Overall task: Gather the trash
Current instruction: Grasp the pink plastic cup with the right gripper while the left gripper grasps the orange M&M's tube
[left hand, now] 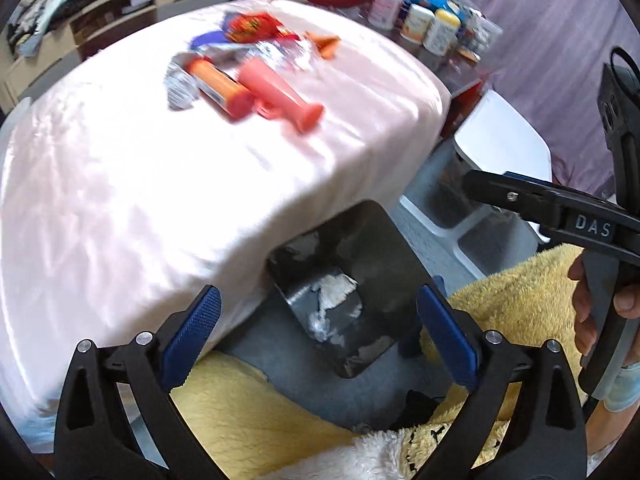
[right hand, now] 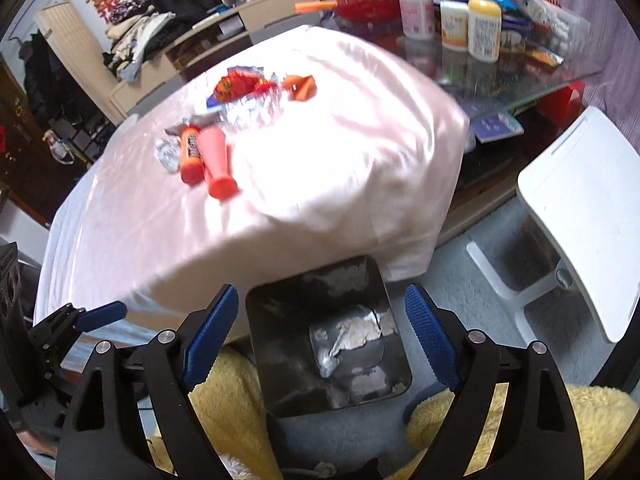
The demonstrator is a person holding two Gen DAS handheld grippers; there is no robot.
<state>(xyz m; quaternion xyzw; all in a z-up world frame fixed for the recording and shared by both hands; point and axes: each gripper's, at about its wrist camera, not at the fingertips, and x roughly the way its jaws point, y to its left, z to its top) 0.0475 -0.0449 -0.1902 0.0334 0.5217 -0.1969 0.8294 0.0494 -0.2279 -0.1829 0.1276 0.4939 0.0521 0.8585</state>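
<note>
Pink satin cloth (left hand: 120, 200) covers the table, and the trash lies on its far part: an orange tube (left hand: 220, 86), a pink tube (left hand: 280, 94), a red wrapper (left hand: 250, 28) and foil scraps (left hand: 182, 84), all touching or just beside one another and somewhat blurred. In the left wrist view the left gripper (left hand: 318, 334) hangs spread and empty above the black bin (left hand: 360, 240) on the floor, well short of the pile; the right gripper (left hand: 474, 184) enters from the right, its jaws too foreshortened here to judge. In the right wrist view the right gripper (right hand: 320, 332) is likewise spread and empty, over the bin (right hand: 276, 340), which already holds crumpled white paper (right hand: 352, 336). Judgement: the next pick calls for a reach forward over the cloth edge, taking the nearest pink tube (right hand: 218, 160) across its narrow body, since the satin looks slippery and tubes may roll.
</note>
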